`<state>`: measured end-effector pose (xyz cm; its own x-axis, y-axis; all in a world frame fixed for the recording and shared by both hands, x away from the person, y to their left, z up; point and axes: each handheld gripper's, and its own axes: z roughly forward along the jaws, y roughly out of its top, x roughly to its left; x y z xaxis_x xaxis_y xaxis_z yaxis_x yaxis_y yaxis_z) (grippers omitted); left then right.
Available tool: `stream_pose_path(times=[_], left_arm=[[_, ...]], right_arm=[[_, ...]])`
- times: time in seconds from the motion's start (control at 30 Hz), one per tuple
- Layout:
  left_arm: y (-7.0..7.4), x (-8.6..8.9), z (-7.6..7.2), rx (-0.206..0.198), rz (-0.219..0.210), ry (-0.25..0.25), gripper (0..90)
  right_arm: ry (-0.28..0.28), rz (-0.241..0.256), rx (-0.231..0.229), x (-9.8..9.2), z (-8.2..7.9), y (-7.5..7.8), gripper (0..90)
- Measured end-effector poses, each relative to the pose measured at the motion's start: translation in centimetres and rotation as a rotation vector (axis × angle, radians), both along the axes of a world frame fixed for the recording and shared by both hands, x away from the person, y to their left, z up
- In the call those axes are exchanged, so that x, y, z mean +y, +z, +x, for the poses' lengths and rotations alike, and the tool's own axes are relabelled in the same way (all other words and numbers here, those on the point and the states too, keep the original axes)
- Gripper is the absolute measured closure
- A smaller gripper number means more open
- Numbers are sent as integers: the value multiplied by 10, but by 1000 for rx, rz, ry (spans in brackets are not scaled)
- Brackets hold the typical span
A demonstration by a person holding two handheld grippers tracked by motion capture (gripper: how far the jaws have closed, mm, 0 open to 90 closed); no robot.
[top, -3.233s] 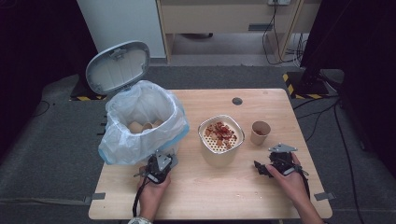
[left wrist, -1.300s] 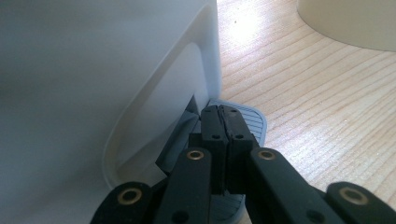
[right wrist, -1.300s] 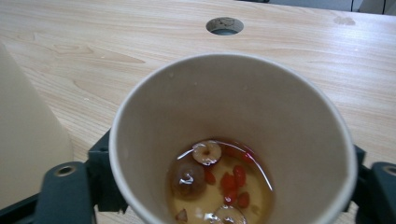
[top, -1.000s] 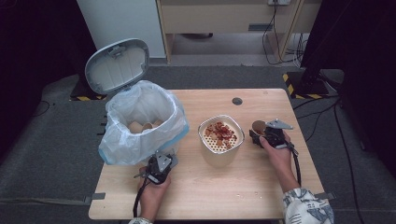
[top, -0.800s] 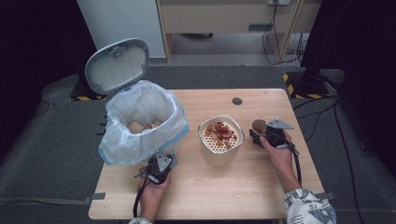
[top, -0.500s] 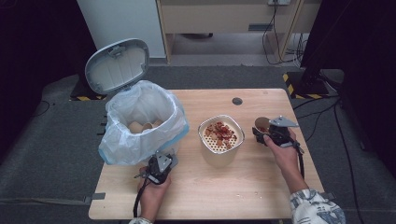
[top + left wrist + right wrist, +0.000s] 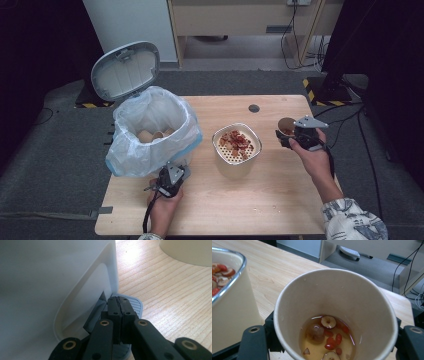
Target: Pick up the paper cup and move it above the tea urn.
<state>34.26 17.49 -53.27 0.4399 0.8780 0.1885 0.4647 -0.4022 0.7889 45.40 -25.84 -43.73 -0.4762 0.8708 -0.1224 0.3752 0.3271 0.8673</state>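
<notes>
Paper cup [image 7: 335, 315] base cut off, hiding hand-held gripper tips

Even overhead light falls on the wooden table [image 7: 280, 185], while the surrounding floor and room edges sink into deep shadow. The high view is soft and slightly grainy. In the left gripper view, a bright glare patch whitens the wood near the bin wall [image 7: 50, 290], whose near surface is blurred and shaded. In the right gripper view, the paper cup [image 7: 372, 315] is sharp; its liquid shows small highlights, and the background softens.
</notes>
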Motion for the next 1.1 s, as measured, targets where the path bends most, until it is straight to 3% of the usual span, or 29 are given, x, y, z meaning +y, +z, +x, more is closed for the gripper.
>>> stream_pose_path(times=[0.47,1.1], left_arm=[[0,0,0,0,-3,1,882],[0,0,0,-1,-2,0,882]], right_arm=[[44,-34,-44,12,4,36,288],[120,-95,-76,43,12,52,292]])
